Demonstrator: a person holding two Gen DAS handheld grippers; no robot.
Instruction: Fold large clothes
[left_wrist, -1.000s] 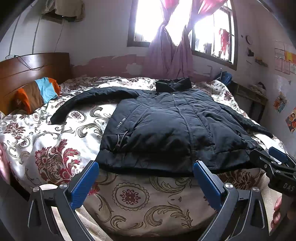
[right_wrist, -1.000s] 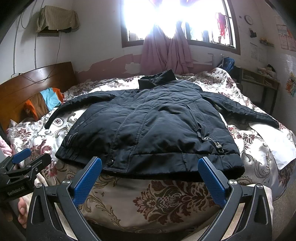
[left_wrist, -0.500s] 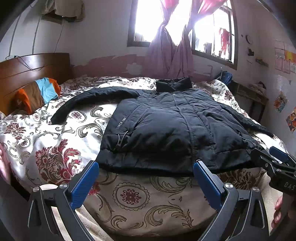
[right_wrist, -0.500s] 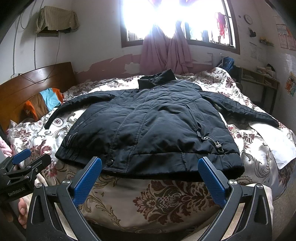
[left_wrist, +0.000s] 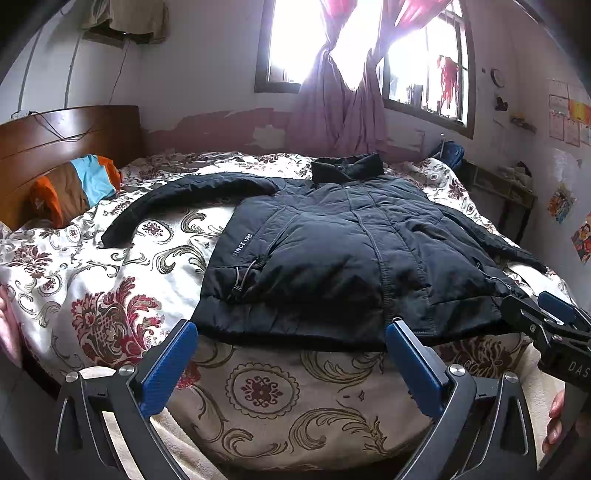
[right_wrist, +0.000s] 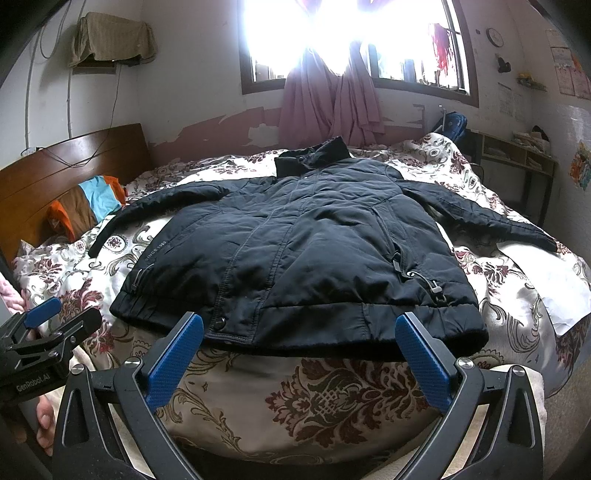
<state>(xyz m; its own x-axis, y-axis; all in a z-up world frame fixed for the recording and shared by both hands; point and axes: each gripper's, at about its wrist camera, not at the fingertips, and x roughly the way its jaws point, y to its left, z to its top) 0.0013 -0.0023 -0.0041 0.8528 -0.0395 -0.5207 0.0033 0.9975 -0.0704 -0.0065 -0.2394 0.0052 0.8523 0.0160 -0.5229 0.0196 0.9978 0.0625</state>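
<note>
A black padded jacket (left_wrist: 340, 254) lies flat, front up, on the floral bedspread (left_wrist: 110, 295), sleeves spread to both sides, collar toward the window. It also shows in the right wrist view (right_wrist: 303, 254). My left gripper (left_wrist: 290, 336) is open and empty, just short of the jacket's hem at the left half. My right gripper (right_wrist: 299, 328) is open and empty, just short of the hem at the right half. Each gripper shows at the edge of the other's view: the right one (left_wrist: 550, 317), the left one (right_wrist: 55, 317).
A wooden headboard (left_wrist: 55, 147) and a striped orange, brown and blue pillow (left_wrist: 74, 188) are at the left. A window with pink curtains (left_wrist: 340, 92) is behind the bed. A desk (right_wrist: 517, 158) stands at the right wall.
</note>
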